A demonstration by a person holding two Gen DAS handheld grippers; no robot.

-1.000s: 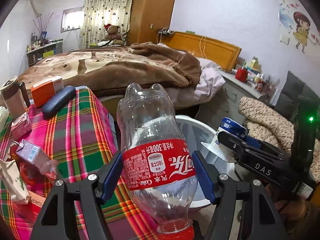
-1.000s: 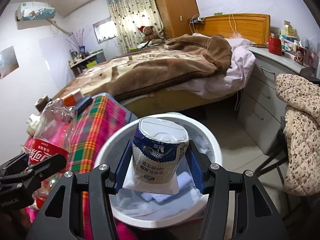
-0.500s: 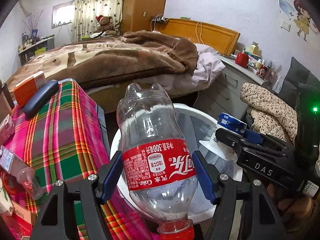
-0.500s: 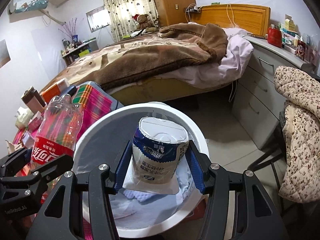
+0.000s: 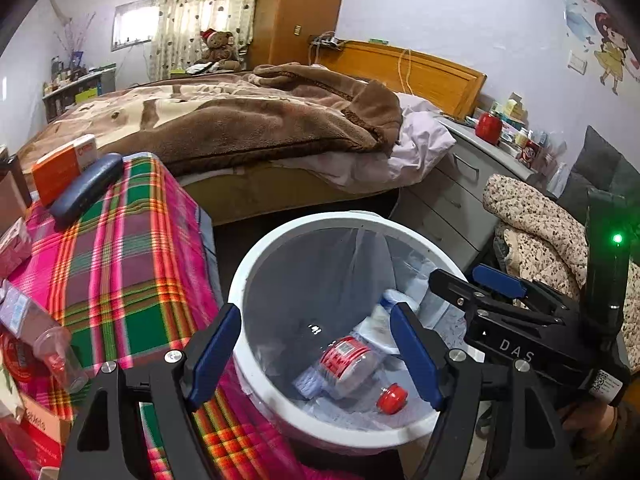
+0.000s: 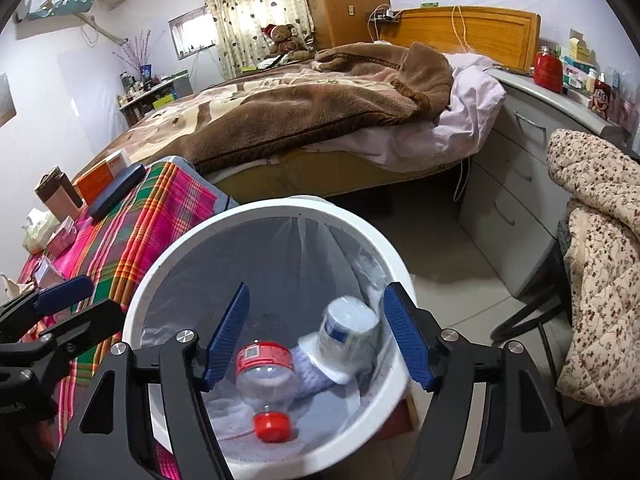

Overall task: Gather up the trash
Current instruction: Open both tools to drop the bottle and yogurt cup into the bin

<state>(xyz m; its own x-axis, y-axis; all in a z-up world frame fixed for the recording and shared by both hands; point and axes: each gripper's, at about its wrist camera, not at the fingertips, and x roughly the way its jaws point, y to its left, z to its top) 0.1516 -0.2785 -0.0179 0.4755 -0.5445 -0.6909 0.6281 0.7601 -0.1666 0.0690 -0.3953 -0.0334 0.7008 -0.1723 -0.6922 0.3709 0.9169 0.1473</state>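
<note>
A: Grippers first. What is each one doing?

B: Both hang over the white trash bin (image 5: 256,280), tilted down into it. The left gripper (image 5: 316,354) has its blue pads (image 5: 212,350) spread and opening, with nothing between them. The right gripper (image 6: 316,338) is the same: jaws opening, nothing pressed between the pads.

A: And the trash?

B: Inside the lined bin. The cola bottle (image 6: 266,376) lies on its side at the bottom, red cap (image 6: 272,426) toward the near rim, long axis running roughly away from the right wrist camera. The blue-and-white paper cup (image 6: 352,330) rests just beside it, tipped over near the right wall.

A: So this drop looks finished?

B: I would judge so; both pieces sit below the rim, clear of the pads.

A: What does the next move turn on?

B: More clutter remains on the plaid-covered table (image 5: 132,248), which stands to the left of the bin: a clear plastic cup (image 5: 60,354) lying over near the edge, small cartons, an orange box (image 5: 64,168), a dark case (image 5: 86,190). The left gripper is nearer that table, so it probably reaches first. Which items count as trash I cannot tell.
</note>
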